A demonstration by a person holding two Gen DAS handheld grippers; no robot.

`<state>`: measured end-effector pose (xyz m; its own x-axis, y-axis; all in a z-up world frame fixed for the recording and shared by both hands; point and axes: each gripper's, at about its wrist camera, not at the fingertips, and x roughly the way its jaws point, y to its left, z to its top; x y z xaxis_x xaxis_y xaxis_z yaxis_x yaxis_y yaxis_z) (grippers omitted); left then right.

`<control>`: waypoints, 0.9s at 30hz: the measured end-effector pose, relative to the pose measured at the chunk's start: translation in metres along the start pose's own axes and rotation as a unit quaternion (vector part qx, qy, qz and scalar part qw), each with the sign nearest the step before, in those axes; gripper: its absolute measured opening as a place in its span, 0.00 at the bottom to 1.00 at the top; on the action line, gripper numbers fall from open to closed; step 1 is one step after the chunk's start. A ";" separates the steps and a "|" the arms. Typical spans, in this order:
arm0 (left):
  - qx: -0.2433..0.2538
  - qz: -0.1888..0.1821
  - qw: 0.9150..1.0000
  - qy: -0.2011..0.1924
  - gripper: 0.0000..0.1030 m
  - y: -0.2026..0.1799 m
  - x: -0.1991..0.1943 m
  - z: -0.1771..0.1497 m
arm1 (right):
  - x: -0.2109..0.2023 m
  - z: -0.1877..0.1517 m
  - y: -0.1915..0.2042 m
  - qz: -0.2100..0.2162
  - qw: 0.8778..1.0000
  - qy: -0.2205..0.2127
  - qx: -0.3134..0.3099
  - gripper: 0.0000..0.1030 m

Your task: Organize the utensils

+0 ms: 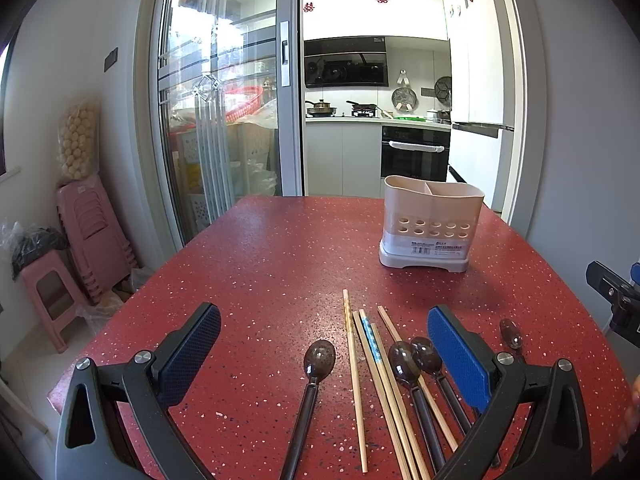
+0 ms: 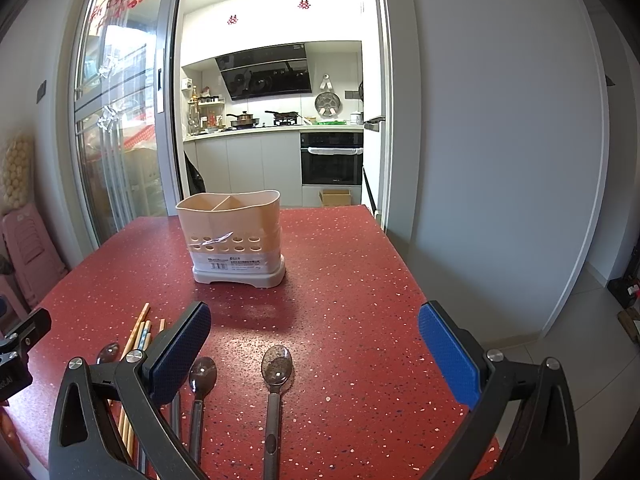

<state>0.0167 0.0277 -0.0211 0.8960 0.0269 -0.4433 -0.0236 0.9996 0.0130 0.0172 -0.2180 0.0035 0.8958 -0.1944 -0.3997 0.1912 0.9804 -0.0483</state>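
1. Two grippers are in my hands, both with jaws spread wide and nothing between them; the left gripper (image 1: 324, 354) hovers low over the near edge of a red speckled table (image 1: 260, 264), and the right gripper (image 2: 314, 350) hovers beside it, further right.

2. Four dark spoons and a bundle of chopsticks (image 1: 374, 364) lie flat on the table near me, handles toward me and tips pointing away toward the holder; I judge they were laid out this way so each can be lifted by its handle end.

3. One spoon (image 1: 319, 358) lies alone, left of the chopsticks, roughly centred in the left gripper's gap; two more spoons (image 1: 416, 360) lie side by side, touching or nearly so, crossing over the right-hand chopsticks.

4. The fourth spoon (image 2: 276, 366) lies apart to the right, sitting between the right gripper's open fingers, so I judge it the likely first pick for that hand.

5. A beige holder (image 2: 230, 236) stands upright further back on the table, well apart from the utensils; a divider splits its open top into two compartments, and a row of round holes runs along its lower wall, above a label.

6. Both compartments look empty from what shows of their upper parts; their bottoms are hidden, so nothing appears sorted yet.
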 end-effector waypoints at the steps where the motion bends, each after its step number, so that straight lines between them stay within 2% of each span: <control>1: 0.000 0.000 1.000 0.000 1.00 0.000 0.000 0.000 | 0.000 0.000 0.000 0.000 1.000 0.000 0.000 1.00; 13: 0.004 0.002 1.000 0.009 1.00 -0.004 0.005 -0.001 | 0.008 0.001 0.003 -0.002 1.000 0.014 0.000 1.00; 15: 0.005 0.008 1.000 0.022 1.00 -0.001 0.011 -0.001 | 0.015 0.001 0.002 0.012 0.999 0.039 0.002 1.00; 19: 0.000 -0.013 0.996 0.094 1.00 0.014 0.035 -0.008 | 0.037 -0.004 -0.002 0.040 0.993 0.114 -0.005 1.00; 21: 0.010 -0.008 0.992 0.124 1.00 0.020 0.048 -0.014 | 0.049 -0.008 -0.002 0.051 0.987 0.152 -0.012 1.00; 23: 0.029 -0.002 0.988 0.149 1.00 0.023 0.059 -0.019 | 0.069 -0.016 -0.001 0.065 0.973 0.220 -0.022 1.00; 27: 0.038 -0.016 0.979 0.201 1.00 0.031 0.081 -0.028 | 0.095 -0.030 0.005 0.089 0.951 0.295 -0.031 0.93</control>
<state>0.0758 0.0608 -0.0820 0.6484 0.0094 -0.7612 0.0474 0.9975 0.0527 0.0916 -0.2310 -0.0620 0.5265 0.0096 -0.8501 0.0175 0.9996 0.0221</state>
